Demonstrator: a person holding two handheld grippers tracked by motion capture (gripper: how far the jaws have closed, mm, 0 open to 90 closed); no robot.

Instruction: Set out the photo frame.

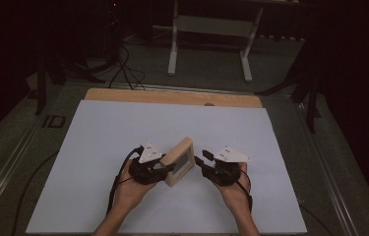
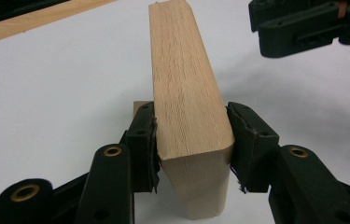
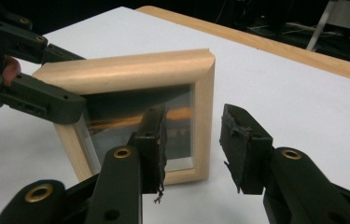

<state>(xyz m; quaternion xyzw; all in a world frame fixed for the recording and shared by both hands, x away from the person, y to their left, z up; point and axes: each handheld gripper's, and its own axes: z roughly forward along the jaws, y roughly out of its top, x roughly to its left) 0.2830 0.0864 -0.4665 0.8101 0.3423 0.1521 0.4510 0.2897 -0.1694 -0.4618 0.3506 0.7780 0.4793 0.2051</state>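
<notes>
Seen from above: white sheet (image 1: 123,137) covering most of a wooden table (image 1: 172,96), with a small wooden picture frame (image 1: 179,161) standing on edge near the middle, toward the near side, tilted and turned at an angle. Left gripper (image 1: 160,168) just left of the frame, right gripper (image 1: 202,163) just right of it, each carried in a hand entering from the near edge.

Left gripper view: left gripper (image 2: 191,140) pinching the picture frame (image 2: 186,102) across its thickness, one black pad (image 2: 145,140) flat against each broad side of the pale wood, jaws about halfway apart and filled by the frame. Frame's narrow edge rising away from the camera, slightly tilted, lower corner down by the white sheet (image 2: 56,93). Right gripper (image 2: 298,28) visible at the far right, apart from the wood.

Right gripper view: right gripper (image 3: 193,144) with jaws spread, nothing between them. Left pad (image 3: 151,140) in front of the glass of the picture frame (image 3: 158,74), contact not discernible; right pad (image 3: 242,144) out over the white sheet (image 3: 303,107), just beside the frame's right side. Dark picture with an orange streak behind the glass. Left gripper (image 3: 65,107) clamped on the frame's left side.
</notes>
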